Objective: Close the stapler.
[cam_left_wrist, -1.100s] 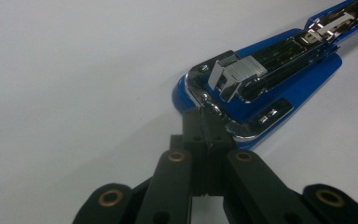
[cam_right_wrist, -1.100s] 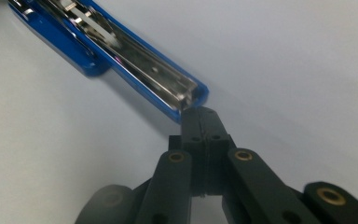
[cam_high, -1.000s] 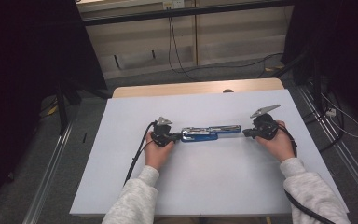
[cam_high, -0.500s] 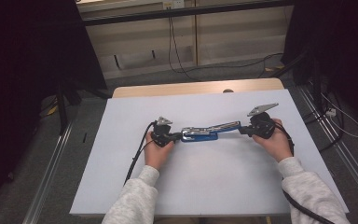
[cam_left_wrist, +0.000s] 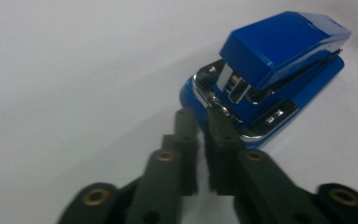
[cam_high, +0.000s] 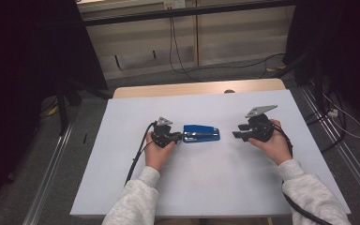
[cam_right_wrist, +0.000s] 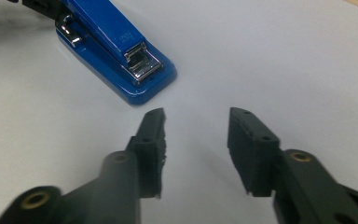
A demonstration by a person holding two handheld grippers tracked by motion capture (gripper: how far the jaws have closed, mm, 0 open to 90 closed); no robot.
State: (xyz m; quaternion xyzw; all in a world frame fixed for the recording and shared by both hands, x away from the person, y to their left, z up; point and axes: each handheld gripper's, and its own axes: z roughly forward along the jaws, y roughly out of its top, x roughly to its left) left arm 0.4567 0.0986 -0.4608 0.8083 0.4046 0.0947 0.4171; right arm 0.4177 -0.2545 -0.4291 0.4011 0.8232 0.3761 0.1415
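A white table fills most of the high view, with a strip of bare wood at its far edge and grey floor with cables beyond. A person's two forearms in pale grey sleeves come in from the bottom, each hand holding a black two-jaw gripper.

A blue stapler lies flat near the middle of the table, closed, lengthwise between the two hands. Lying on its base like this, it looks set down rather than held.

The left gripper sits at the stapler's hinged rear end. In the left gripper view its jaws have just been opening a little and stand only a narrow gap apart, tips right at the metal rear of the stapler; whether they still pinch it I cannot tell, but the grip looks loosened.

The right gripper hovers well clear of the stapler's front end. Its jaws have just been opening and are spread with nothing between them, the stapler's nose lying just ahead, as if just let go.
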